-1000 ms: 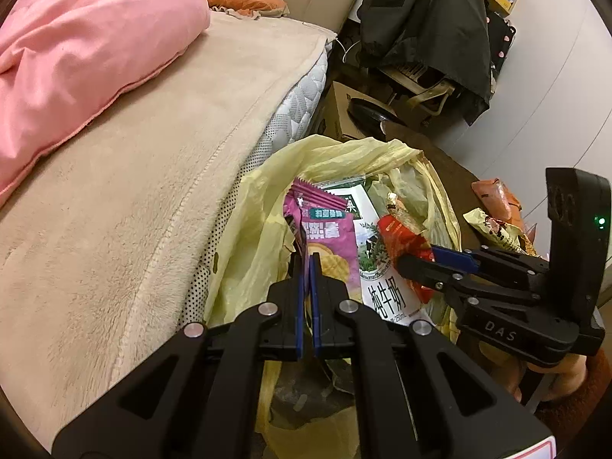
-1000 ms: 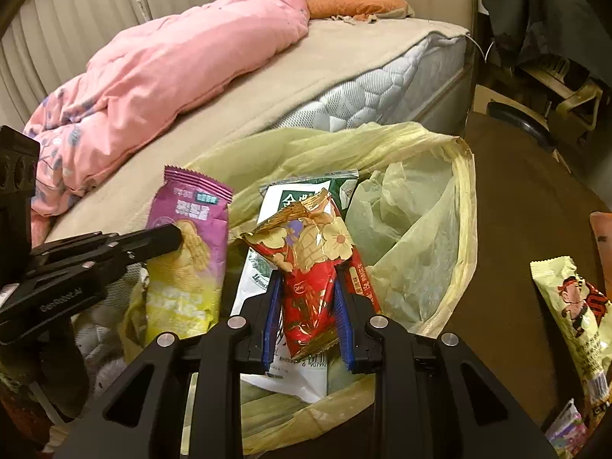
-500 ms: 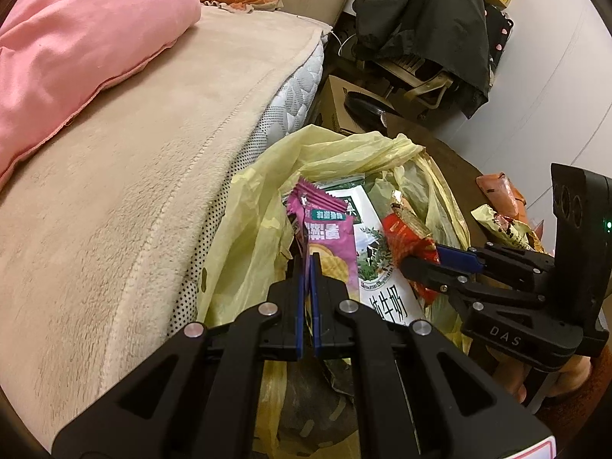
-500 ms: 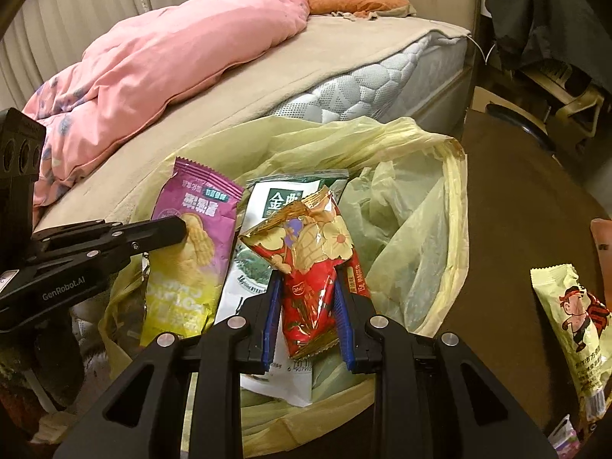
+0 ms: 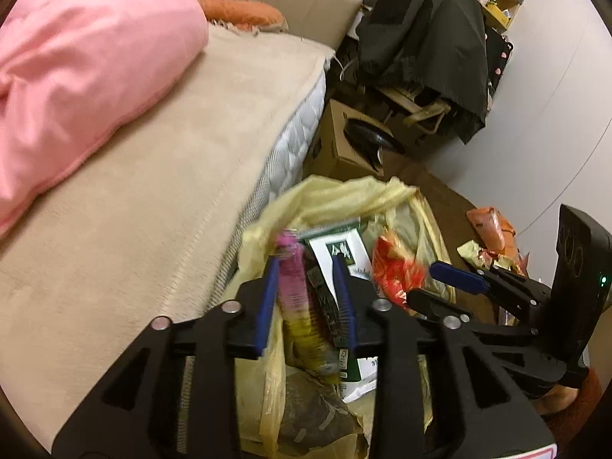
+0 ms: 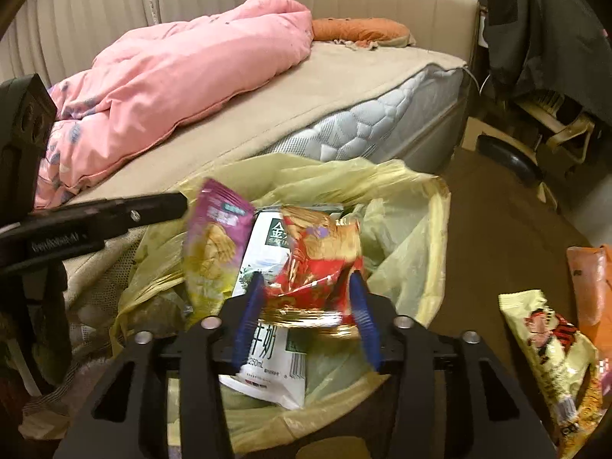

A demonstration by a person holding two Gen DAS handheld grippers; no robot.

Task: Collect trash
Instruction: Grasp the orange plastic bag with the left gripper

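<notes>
A yellow trash bag (image 5: 340,195) (image 6: 405,229) stands open beside the bed. My left gripper (image 5: 306,267) is open over it; a purple and yellow snack packet (image 5: 296,298) (image 6: 214,244) sits blurred between its fingers, loose. My right gripper (image 6: 306,287) is open too; a red and gold wrapper (image 6: 321,256) (image 5: 396,271) sits blurred between its fingers, no longer pinched. A white and green milk carton (image 6: 267,252) lies in the bag under both.
The bed (image 5: 160,176) with a pink duvet (image 6: 183,72) is on the left. On the brown floor at right lie a yellow snack packet (image 6: 550,348) and an orange one (image 6: 589,279). A cardboard box (image 5: 344,141) and dark clothes (image 5: 420,34) stand behind.
Both grippers have opened over the bag. The purple packet and the red wrapper, held tight before, are now loose and blurred between the fingers.
</notes>
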